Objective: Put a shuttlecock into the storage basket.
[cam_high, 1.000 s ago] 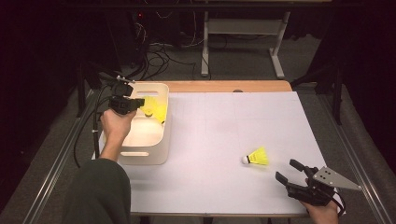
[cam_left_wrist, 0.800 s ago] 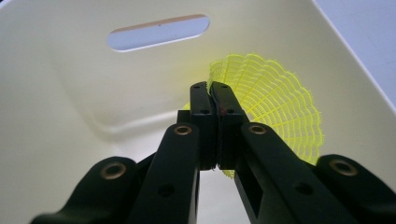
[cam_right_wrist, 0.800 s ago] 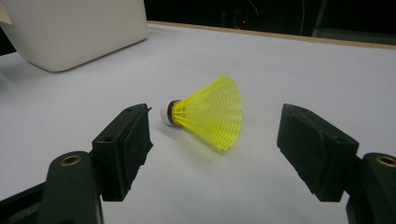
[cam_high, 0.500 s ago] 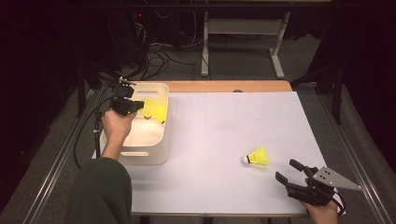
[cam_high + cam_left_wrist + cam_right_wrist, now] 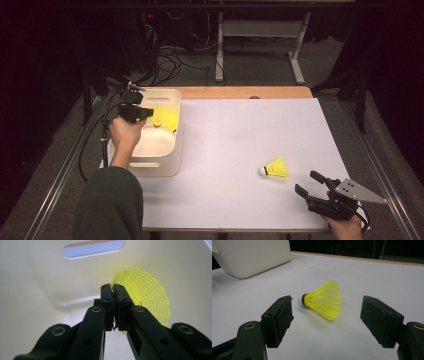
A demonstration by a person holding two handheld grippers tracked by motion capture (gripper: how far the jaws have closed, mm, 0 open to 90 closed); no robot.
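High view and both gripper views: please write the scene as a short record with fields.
table: white top
bin: white, at the table's left edge
shuttle in bin: yellow
left gripper: inside the bin, jaws shut on that shuttle's skirt edge
shuttle on table: yellow, lying on its side, cork toward the bin
right gripper: jaws open, just short of it, apart from it

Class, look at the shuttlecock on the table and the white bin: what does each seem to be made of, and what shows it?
Shuttlecock: likely plastic; the yellow skirt is a moulded open mesh, the white head possibly foam or cork.
White bin: probably smooth, slightly glossy plastic, with rounded corners and a cut-out handle slot.
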